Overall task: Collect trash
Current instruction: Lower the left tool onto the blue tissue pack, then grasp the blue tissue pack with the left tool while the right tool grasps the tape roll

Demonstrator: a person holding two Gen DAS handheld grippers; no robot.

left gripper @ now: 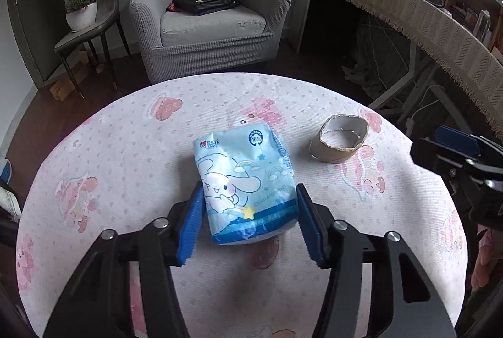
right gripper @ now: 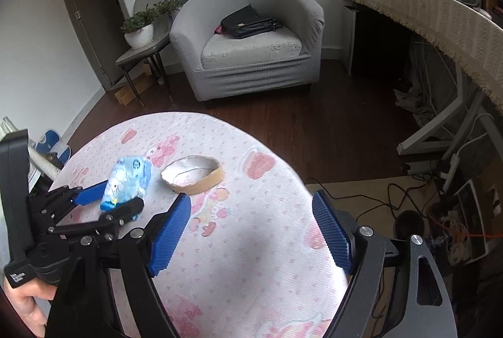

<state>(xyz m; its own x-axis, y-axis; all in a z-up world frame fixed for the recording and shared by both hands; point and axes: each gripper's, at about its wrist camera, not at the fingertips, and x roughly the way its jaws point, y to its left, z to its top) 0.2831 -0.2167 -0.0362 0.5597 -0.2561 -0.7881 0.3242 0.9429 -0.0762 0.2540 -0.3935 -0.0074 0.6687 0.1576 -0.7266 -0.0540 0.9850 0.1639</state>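
A blue tissue packet (left gripper: 246, 180) with a cartoon rabbit lies on the round table (left gripper: 125, 149) with its pink patterned cloth. My left gripper (left gripper: 248, 206) has its blue pads on both sides of the packet's near end, touching or nearly touching it. A torn cardboard ring (left gripper: 341, 143) stands to the right of the packet. In the right wrist view, the packet (right gripper: 129, 184) sits between the left gripper's fingers (right gripper: 91, 195), with the ring (right gripper: 192, 174) beside it. My right gripper (right gripper: 251, 218) is open and empty above the table's right part.
A grey armchair (left gripper: 210, 20) with a black bag stands beyond the table. A small chair with a potted plant (left gripper: 83, 8) is at the left. A long desk with a fringed cloth (left gripper: 440, 23) runs along the right. Cables lie on the floor (right gripper: 393, 199).
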